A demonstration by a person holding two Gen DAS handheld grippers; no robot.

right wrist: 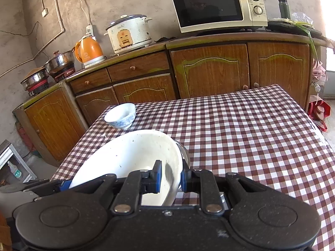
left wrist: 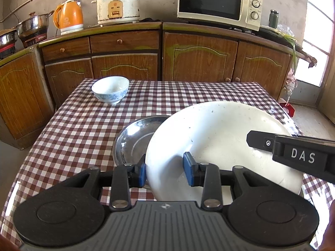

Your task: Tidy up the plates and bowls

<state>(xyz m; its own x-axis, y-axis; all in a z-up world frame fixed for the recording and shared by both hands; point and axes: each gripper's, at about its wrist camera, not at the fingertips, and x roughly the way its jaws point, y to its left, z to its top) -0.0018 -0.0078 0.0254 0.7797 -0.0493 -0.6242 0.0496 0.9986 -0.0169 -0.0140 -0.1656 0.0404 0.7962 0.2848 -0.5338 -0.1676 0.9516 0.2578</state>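
Observation:
A large white plate [left wrist: 219,133] hangs tilted over a steel plate [left wrist: 134,140] that lies on the checked tablecloth [left wrist: 83,125]. My left gripper [left wrist: 165,172] is shut on the white plate's near left rim, one blue pad outside and one inside. The right gripper's finger [left wrist: 293,152] reaches in over the plate from the right. In the right wrist view my right gripper [right wrist: 170,176] is shut on the white plate's [right wrist: 129,156] right rim. Only a sliver of the steel plate [right wrist: 185,154] shows behind it. A white and blue bowl [left wrist: 110,90] [right wrist: 120,115] stands upright at the table's far left corner.
Wooden cabinets [left wrist: 199,58] run behind the table. On their counter stand a microwave [left wrist: 217,2], a rice cooker [left wrist: 118,5], an orange kettle [left wrist: 69,17] and steel pots [left wrist: 33,26]. Bare checked cloth [right wrist: 251,136] stretches to the right of the plates.

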